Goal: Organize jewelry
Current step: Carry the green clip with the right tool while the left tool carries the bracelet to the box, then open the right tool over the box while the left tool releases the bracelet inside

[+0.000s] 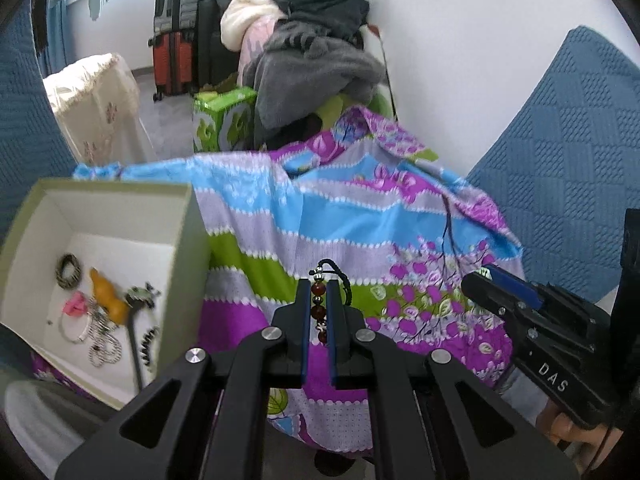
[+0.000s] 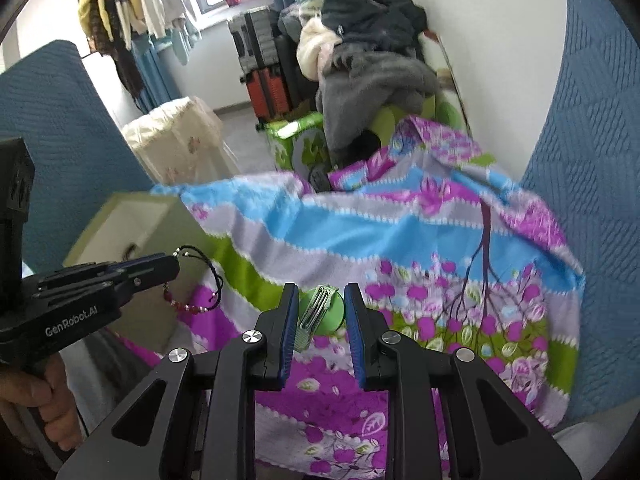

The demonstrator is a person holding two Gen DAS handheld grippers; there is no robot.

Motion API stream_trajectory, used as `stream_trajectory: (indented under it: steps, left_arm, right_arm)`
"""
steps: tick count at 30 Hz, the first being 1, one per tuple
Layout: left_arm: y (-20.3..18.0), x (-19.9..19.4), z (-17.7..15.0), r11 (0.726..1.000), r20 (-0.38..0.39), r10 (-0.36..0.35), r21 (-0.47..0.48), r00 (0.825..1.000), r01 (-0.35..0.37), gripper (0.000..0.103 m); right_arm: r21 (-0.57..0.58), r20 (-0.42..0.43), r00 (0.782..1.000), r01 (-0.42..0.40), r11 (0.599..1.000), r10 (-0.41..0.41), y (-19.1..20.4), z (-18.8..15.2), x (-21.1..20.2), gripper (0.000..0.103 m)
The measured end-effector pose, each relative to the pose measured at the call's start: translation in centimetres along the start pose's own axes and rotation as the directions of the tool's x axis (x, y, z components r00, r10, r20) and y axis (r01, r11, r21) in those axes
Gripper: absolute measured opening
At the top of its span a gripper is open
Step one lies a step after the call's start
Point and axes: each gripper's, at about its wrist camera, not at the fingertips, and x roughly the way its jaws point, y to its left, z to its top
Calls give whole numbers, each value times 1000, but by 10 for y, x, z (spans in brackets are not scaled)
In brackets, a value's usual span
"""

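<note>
Left tongs [image 1: 319, 312], pitched downward above the striped floral cloth in blue, purple and green [image 1: 360, 216], clamped on a bracelet of dark red beads on a black cord [image 1: 319, 312]. In the right wrist view the same tongs [image 2: 174, 266] enter from the left, gripped by a hand [image 2: 36, 404]; the beaded strand hangs in a loop below their tips, clear of the cloth. Right tongs [image 2: 322, 316], likewise tilted down, clamped on a round green hair clip with a silver metal snap bar [image 2: 320, 312], held above the cloth. Open pale green cardboard box with a white interior [image 1: 188, 240], left of the left tongs, resting on the cloth; it contains several small pieces, among them a striped hair tie [image 1: 69, 271], an orange figurine [image 1: 107, 296] and a pink item [image 1: 76, 304].
</note>
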Motion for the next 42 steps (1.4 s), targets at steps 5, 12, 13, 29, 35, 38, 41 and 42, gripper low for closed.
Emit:
stream_trajectory:
  steps: [5, 12, 13, 29, 35, 38, 41, 42]
  left_arm:
    - [7, -35, 21, 1000, 60, -7, 12, 998, 6, 7]
    - [20, -77, 46, 1000, 147, 2, 24, 989, -5, 7]
    - [24, -85, 50, 1000, 166, 7, 24, 986, -11, 7]
    - [112, -125, 50, 990, 232, 122, -99, 965, -102, 7]
    - [150, -107, 31, 978, 175, 156, -169, 972, -126, 7]
    - [164, -94, 24, 971, 141, 169, -194, 975, -140, 7]
    - [176, -78, 17, 963, 99, 195, -206, 976, -172, 7]
    - [182, -71, 15, 961, 81, 199, -213, 977, -178, 7]
  right_arm:
    - [-12, 54, 998, -12, 1000, 13, 14, 26, -24, 21]
    - [-42, 131, 990, -43, 998, 48, 44, 63, -48, 21]
    - [-46, 136, 989, -46, 998, 52, 46, 66, -49, 21]
    - [-184, 106, 973, -182, 966, 203, 148, 98, -24, 21]
    - [-224, -2, 972, -231, 947, 237, 181, 87, 20, 21]
    - [-245, -58, 969, -246, 938, 239, 193, 80, 42, 21]
    - [-256, -111, 966, -255, 932, 234, 201, 72, 61, 21]
    - [-261, -128, 964, -259, 930, 232, 203, 69, 68, 21]
